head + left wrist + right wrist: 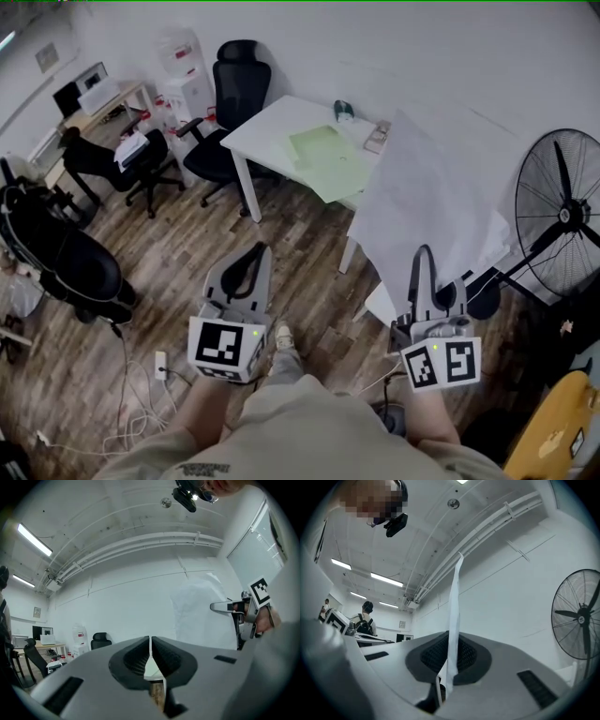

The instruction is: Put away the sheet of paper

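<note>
The sheet of paper [427, 202] is large and white. It hangs in the air at the right, in front of the white table [267, 127], and rises above my right gripper [424, 261], which is shut on its lower edge. In the right gripper view the sheet [455, 597] shows edge-on, standing up between the pressed pads of the right gripper [451, 639]. My left gripper [249, 267] is held lower left of the sheet, apart from it, shut with nothing in it. The left gripper view shows the left gripper [150, 644] with jaws together, and the sheet [199, 611] off to the right.
On the table lie a pale green sheet [326, 157] and small items [378, 137]. A standing fan [561, 214] is close on the right. Black office chairs [234, 94] and a desk [98, 98] stand at the back left. Cables [141, 394] trail on the wooden floor.
</note>
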### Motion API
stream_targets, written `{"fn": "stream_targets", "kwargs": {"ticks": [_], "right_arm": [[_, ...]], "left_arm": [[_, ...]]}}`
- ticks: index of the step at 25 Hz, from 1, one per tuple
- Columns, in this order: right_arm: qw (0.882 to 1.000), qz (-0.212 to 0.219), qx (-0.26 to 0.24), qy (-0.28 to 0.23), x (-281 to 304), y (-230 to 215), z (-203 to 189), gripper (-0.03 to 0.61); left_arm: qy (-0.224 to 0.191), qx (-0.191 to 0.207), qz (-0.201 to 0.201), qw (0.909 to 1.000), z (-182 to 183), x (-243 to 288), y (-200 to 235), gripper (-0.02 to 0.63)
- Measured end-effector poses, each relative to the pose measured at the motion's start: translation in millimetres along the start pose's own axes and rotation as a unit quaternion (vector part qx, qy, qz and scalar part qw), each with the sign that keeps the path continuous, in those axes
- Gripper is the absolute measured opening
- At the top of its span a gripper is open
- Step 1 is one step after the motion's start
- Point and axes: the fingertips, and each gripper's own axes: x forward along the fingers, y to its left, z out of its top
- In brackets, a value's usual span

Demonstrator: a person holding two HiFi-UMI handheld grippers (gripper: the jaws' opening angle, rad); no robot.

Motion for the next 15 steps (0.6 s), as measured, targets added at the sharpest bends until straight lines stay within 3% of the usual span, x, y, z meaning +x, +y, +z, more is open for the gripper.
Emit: {"fn": "stream_targets", "kwargs": {"ticks": [15], "right_arm": [[0.998,-0.027,0.033,0.054,150.2,-20.0,-78.3,0.023]], "left_arm": [[0.032,-0.014,-0.016,0.9993,-41.2,123.5,94.3,0.032]]}}
